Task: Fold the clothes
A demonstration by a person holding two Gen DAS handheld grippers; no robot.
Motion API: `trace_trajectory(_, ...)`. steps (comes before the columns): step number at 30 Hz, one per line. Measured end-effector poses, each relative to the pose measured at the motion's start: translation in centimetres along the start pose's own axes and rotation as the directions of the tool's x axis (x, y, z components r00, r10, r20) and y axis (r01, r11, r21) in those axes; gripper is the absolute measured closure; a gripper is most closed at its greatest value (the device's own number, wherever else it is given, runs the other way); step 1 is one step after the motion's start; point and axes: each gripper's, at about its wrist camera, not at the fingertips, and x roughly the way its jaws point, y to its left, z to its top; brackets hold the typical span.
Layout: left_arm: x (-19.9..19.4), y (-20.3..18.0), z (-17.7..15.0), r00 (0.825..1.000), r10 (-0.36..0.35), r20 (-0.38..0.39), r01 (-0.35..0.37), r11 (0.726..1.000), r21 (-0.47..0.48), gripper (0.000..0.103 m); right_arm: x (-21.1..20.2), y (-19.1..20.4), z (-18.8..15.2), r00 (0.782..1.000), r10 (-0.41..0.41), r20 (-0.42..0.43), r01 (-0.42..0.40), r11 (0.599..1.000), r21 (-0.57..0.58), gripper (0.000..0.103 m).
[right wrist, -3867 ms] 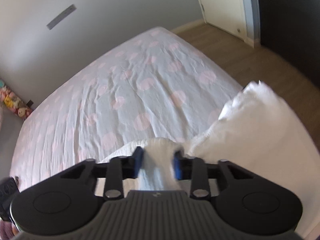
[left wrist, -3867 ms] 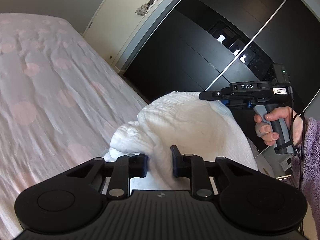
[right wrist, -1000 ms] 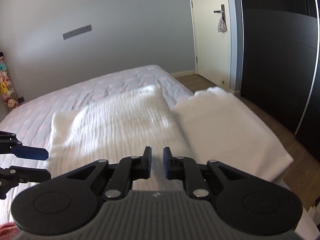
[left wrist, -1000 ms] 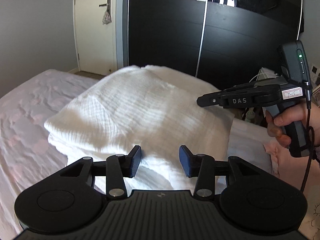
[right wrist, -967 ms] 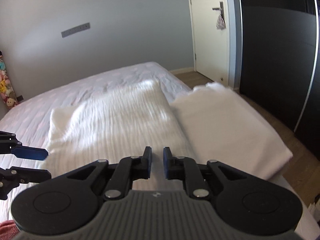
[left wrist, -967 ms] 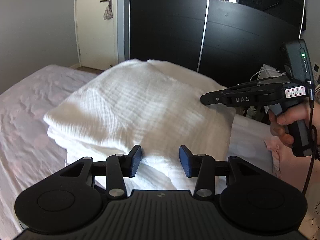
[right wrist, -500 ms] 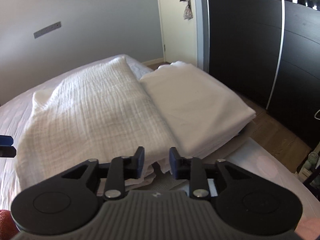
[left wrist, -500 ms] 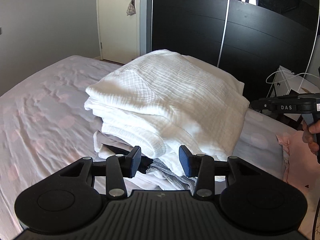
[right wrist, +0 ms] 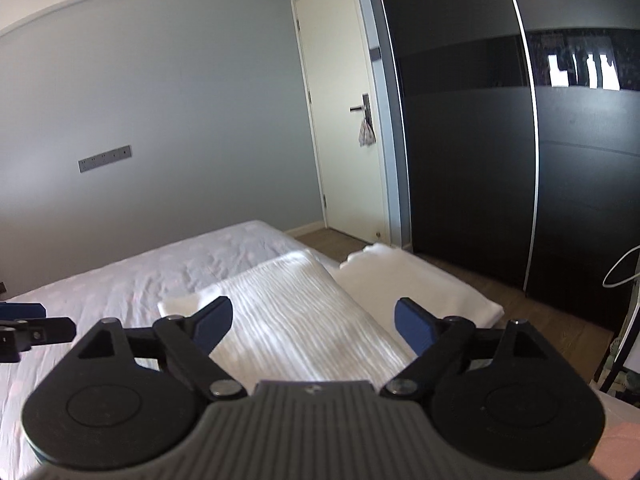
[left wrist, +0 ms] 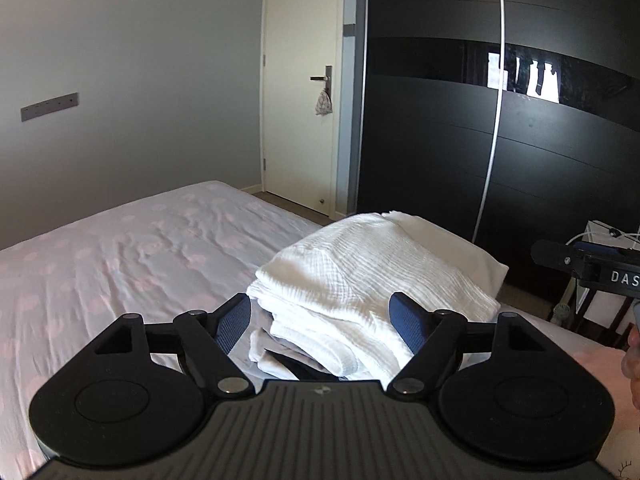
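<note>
A folded stack of white crinkled cloth (left wrist: pixel 372 276) lies on the bed's near right part, on top of a smoother white folded piece (right wrist: pixel 420 284). The same crinkled cloth (right wrist: pixel 296 312) shows in the right wrist view. My left gripper (left wrist: pixel 320 312) hovers short of and above the stack; its jaws are opening with nothing pressed between them. My right gripper (right wrist: pixel 312 312) also hangs back from the cloth, its jaws opening and holding nothing. The right gripper (left wrist: pixel 580 260) shows at the left view's right edge, and the left gripper (right wrist: pixel 24 320) at the right view's left edge.
The bed's pale sheet with pink dots (left wrist: pixel 120 264) stretches left and back. Behind stand a white door (left wrist: pixel 304 120) and a black sliding wardrobe (left wrist: pixel 520 160). Wooden floor (right wrist: pixel 560 320) runs between bed and wardrobe. A white box with cables (left wrist: pixel 604 232) sits at the far right.
Both grippers let go of the white cloth, drew back and rose away from the stack, and their jaws spread wide. The folded stack stays lying on the bed.
</note>
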Motion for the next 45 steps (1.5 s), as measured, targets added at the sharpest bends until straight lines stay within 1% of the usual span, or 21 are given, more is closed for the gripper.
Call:
trace_trajectory(1,-0.4,0.1,0.0,1.000,0.011,0.011,-0.010,1.000,-0.010,0.027,-0.6,0.6,0.1,1.000,-0.012,0.020,0.012,1.000,0.006,0.002)
trace_trajectory(2,-0.9,0.2,0.0,1.000,0.021,0.022,-0.021,1.000,-0.021,0.027,-1.3,1.2,0.1,0.999,-0.024,0.040,0.023,1.000,0.013,0.001)
trace_trajectory(4,-1.5,0.4,-0.1,0.999,0.034,0.034,-0.034,0.999,-0.019,0.026,-2.4,2.3,0.1,0.995,-0.060,0.076,0.059,0.998,0.024,0.001)
trace_trajectory(7,-2.2,0.4,-0.3,0.996,0.079,0.030,-0.079,0.997,0.002,0.026,-3.8,3.5,-0.2,0.983,-0.156,0.094,0.149,0.986,0.076,0.001)
trace_trajectory(8,-2.5,0.4,-0.4,0.995,0.100,0.027,-0.100,0.995,0.007,0.026,-4.3,3.6,-0.4,0.982,-0.162,0.099,0.153,0.984,0.095,0.001)
trace_trajectory(10,-3.1,0.5,-0.6,0.991,0.132,0.021,-0.132,0.991,0.003,0.025,-4.8,3.9,-0.7,0.985,-0.141,0.097,0.131,0.985,0.110,0.001)
trace_trajectory(12,-3.9,0.7,-0.8,0.989,0.146,0.037,-0.146,0.989,-0.001,0.025,-5.4,4.2,-1.0,0.988,-0.127,0.087,0.116,0.986,0.120,0.001)
trace_trajectory(14,-4.8,0.8,-1.2,0.985,0.155,0.071,-0.155,0.988,0.000,0.025,-5.7,4.6,-1.6,0.987,-0.134,0.084,0.124,0.985,0.120,0.001)
trace_trajectory(16,-5.6,1.0,-1.7,0.979,0.175,0.101,-0.176,0.984,0.004,0.022,-5.8,5.0,-2.2,0.988,-0.134,0.074,0.125,0.986,0.115,0.001)
trace_trajectory(18,-6.3,1.1,-2.2,0.973,0.201,0.112,-0.202,0.979,-0.004,0.022,-5.9,5.4,-3.0,0.990,-0.131,0.060,0.124,0.985,0.120,0.001)
trace_trajectory(20,-6.4,1.5,-2.6,0.973,0.206,0.107,-0.204,0.978,-0.028,0.022,-6.0,5.7,-3.9,0.991,-0.126,0.042,0.119,0.983,0.138,0.001)
trace_trajectory(22,-6.4,2.2,-3.3,0.977,0.188,0.099,-0.183,0.981,-0.060,0.022,-6.0,6.4,-4.9,0.993,-0.120,0.020,0.115,0.982,0.148,0.001)
trace_trajectory(24,-6.3,2.6,-4.0,0.982,0.159,0.098,-0.151,0.985,-0.084,0.022,-6.1,7.1,-5.6,0.993,-0.120,0.012,0.117,0.983,0.139,0.001)
trace_trajectory(27,-6.0,3.1,-5.1,0.986,0.135,0.095,-0.124,0.986,-0.110,0.022,-6.2,8.2,-6.4,0.993,-0.116,0.009,0.115,0.988,0.103,0.001)
trace_trajectory(31,-5.6,3.1,-6.0,0.984,0.160,0.076,-0.151,0.983,-0.109,0.022,-6.6,9.5,-7.4,0.995,-0.096,0.014,0.095,0.992,0.082,0.001)
trace_trajectory(36,-5.8,2.9,-6.9,0.982,0.170,0.088,-0.161,0.982,-0.103,0.022,-6.6,11.2,-8.6,0.996,-0.088,0.002,0.088,0.996,0.027,0.001)
trace_trajectory(40,-5.9,2.8,-7.4,0.980,0.171,0.103,-0.160,0.981,-0.110,0.022,-6.4,11.7,-9.3,0.997,-0.075,-0.015,0.076,0.997,0.025,0.001)
trace_trajectory(45,-5.8,3.0,-7.7,0.979,0.180,0.097,-0.168,0.979,-0.118,0.022,-6.4,12.3,-9.6,0.998,-0.061,-0.016,0.061,0.998,0.006,0.001)
